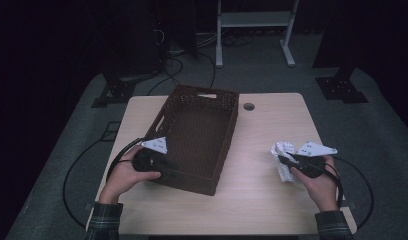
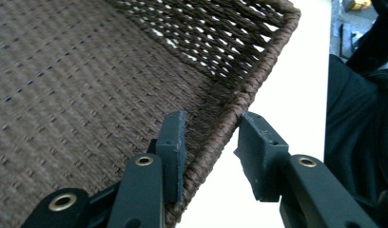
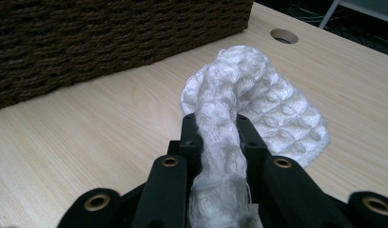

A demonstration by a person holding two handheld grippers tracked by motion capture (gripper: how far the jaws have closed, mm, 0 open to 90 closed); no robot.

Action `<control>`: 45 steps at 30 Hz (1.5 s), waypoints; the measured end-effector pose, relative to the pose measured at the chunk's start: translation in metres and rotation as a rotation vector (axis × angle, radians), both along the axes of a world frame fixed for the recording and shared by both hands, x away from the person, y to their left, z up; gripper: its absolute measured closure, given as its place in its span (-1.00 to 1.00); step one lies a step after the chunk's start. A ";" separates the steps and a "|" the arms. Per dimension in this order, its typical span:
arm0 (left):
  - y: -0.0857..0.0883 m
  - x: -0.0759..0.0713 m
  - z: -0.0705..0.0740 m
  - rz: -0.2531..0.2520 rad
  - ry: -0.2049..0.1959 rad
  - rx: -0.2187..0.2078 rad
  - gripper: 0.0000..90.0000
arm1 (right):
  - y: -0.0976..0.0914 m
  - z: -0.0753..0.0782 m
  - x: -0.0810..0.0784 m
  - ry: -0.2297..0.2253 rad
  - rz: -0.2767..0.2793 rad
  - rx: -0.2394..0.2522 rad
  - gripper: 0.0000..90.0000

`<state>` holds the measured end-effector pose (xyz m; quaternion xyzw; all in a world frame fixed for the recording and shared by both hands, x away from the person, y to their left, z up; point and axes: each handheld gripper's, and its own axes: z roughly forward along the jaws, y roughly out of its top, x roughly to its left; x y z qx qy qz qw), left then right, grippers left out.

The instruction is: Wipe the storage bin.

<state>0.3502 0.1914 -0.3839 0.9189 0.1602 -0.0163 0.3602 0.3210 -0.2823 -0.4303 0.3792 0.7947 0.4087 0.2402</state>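
While the left gripper [image 2: 208, 142] straddles the near-left rim of the brown woven basket [image 1: 194, 135] at the centre of the high view, one jaw inside the wall and one outside, its jaws stand apart with a gap on the outer side; at the lower right of that frame the right gripper [image 3: 219, 128] is clamped on a bunched white knitted cloth [image 3: 258, 102] resting on the light wooden table [image 1: 262, 200], well apart from the basket

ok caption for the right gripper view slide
Right hand-held gripper clamps a bunched white cloth beside the woven basket.
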 end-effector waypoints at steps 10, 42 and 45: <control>-0.028 -0.005 0.000 -0.065 -0.019 -0.005 0.61 | 0.000 0.000 0.000 -0.004 0.000 -0.001 0.71; -0.128 0.008 0.000 -0.021 -0.039 0.028 0.79 | -0.002 0.001 0.000 -0.004 0.000 0.005 0.71; -0.138 0.011 0.000 -0.012 -0.042 0.032 0.79 | -0.002 0.001 0.000 -0.003 0.001 0.004 0.71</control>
